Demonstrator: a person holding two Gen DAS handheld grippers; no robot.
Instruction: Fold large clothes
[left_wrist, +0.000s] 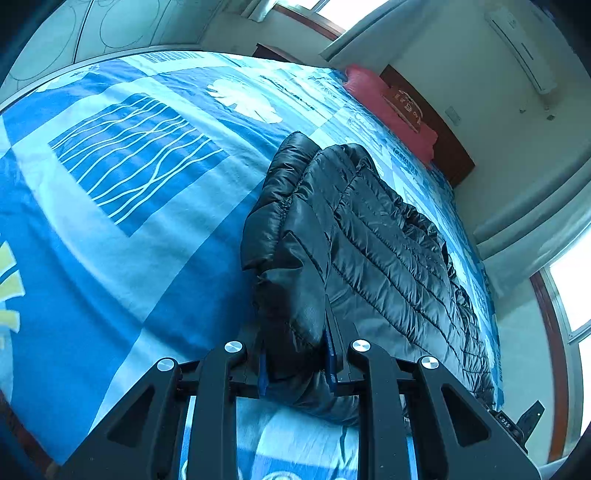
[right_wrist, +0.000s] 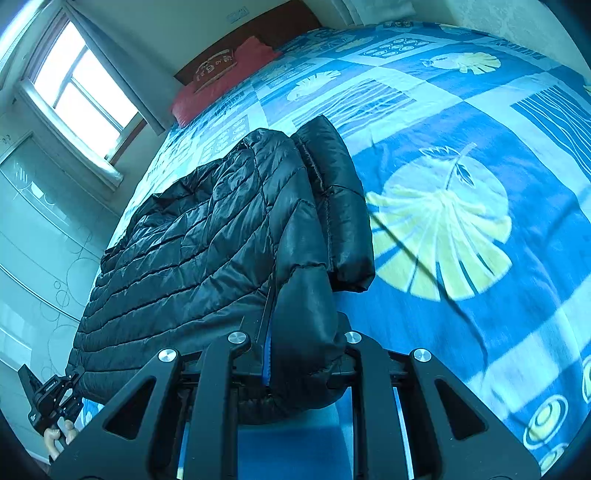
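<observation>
A black quilted puffer jacket (left_wrist: 388, 240) lies on the bed, its body stretched between my two grippers and a sleeve folded along its far edge. My left gripper (left_wrist: 295, 354) is shut on a bunched near corner of the jacket, fabric bulging between the pads. In the right wrist view the same jacket (right_wrist: 192, 240) spreads to the left, and my right gripper (right_wrist: 306, 350) is shut on its other near corner. The left gripper (right_wrist: 51, 395) and a hand show at the lower left of that view. The right gripper's tip (left_wrist: 517, 421) peeks in at the left view's lower right.
The bed is covered by a blue patchwork sheet with leaf prints (left_wrist: 129, 166) (right_wrist: 461, 221). A red pillow (left_wrist: 391, 110) (right_wrist: 225, 74) lies against the brown headboard. Windows (right_wrist: 81, 85), curtains and a wall air conditioner (left_wrist: 524, 48) surround the bed.
</observation>
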